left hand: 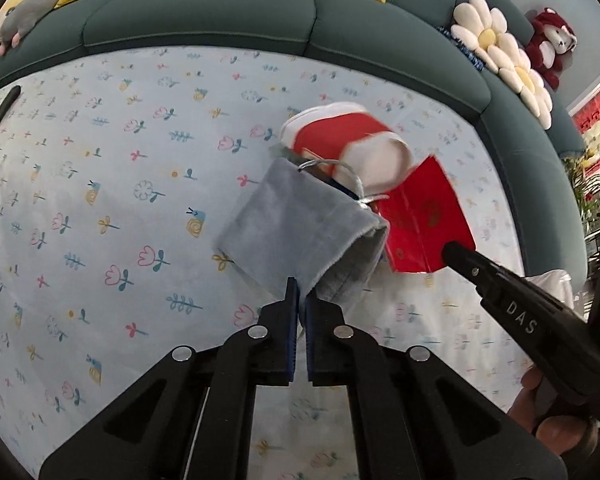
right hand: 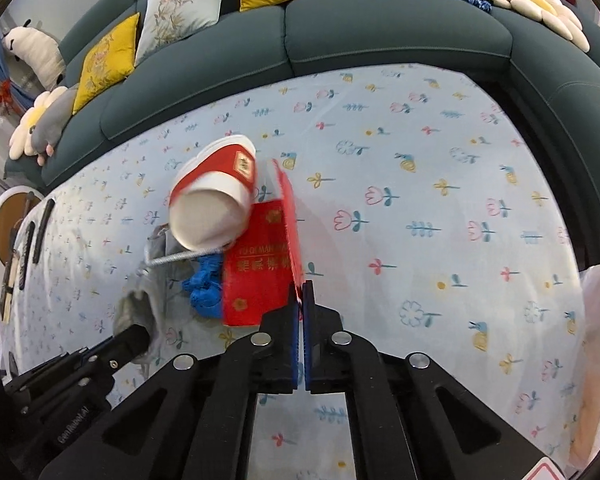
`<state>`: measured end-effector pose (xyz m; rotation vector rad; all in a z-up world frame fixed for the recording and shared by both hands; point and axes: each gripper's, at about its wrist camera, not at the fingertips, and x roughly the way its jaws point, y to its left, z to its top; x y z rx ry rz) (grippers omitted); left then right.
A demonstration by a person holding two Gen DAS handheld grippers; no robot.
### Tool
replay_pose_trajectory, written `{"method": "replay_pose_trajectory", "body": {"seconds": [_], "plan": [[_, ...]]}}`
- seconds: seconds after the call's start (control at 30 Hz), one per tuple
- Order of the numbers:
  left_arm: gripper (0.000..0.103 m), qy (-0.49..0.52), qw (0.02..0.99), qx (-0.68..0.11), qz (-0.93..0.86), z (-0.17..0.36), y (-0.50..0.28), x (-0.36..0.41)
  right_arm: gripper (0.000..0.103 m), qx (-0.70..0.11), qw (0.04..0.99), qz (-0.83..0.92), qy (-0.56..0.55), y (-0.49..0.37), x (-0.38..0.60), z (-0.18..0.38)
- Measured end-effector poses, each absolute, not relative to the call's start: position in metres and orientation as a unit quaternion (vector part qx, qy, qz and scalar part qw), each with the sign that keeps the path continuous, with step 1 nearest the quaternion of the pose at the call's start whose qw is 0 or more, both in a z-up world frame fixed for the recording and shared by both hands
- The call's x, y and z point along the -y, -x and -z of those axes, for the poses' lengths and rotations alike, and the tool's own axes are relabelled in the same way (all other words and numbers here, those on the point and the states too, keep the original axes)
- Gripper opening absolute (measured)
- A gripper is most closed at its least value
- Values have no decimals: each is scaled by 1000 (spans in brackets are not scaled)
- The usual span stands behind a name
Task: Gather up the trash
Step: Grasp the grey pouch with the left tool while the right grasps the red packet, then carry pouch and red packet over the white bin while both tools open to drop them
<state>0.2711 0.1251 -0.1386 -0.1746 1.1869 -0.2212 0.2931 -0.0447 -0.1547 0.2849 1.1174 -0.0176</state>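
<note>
We've got both grippers busy on one cluster near the middle of the flowered tablecloth (right hand: 440, 160). Our left gripper (left hand: 300, 296) is clamped on the near hem of the grey pouch (left hand: 296, 232), which runs away from those fingers, far and to the left. Our right gripper (right hand: 301, 300) is pinched tight on the near edge of the red envelope (right hand: 260, 276), a flap standing edge-on straight ahead of the fingers, its long axis running far-to-near.

The red paper cup (right hand: 216, 196) lies on its side just beyond, open mouth toward us, touching the envelope's far left corner; a blue wad (right hand: 206, 284) sits between envelope and pouch. The envelope lies right of the pouch, so our right hand has it. A pale plastic bag (right hand: 596, 340) waits at the far right edge, likely where the trash belongs.
</note>
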Motion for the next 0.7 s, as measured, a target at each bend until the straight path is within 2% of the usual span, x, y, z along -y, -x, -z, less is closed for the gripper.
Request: {"method": "replay_pose_trajectory", "body": {"seconds": [0.3, 0.7], "plan": [[3, 88, 838, -524, 129, 77, -237, -100, 1, -483, 862, 7, -152, -258, 65, 97], [3, 71, 867, -459, 181, -17, -182, -36, 1, -383, 909, 15, -164, -185, 111, -11]]}}
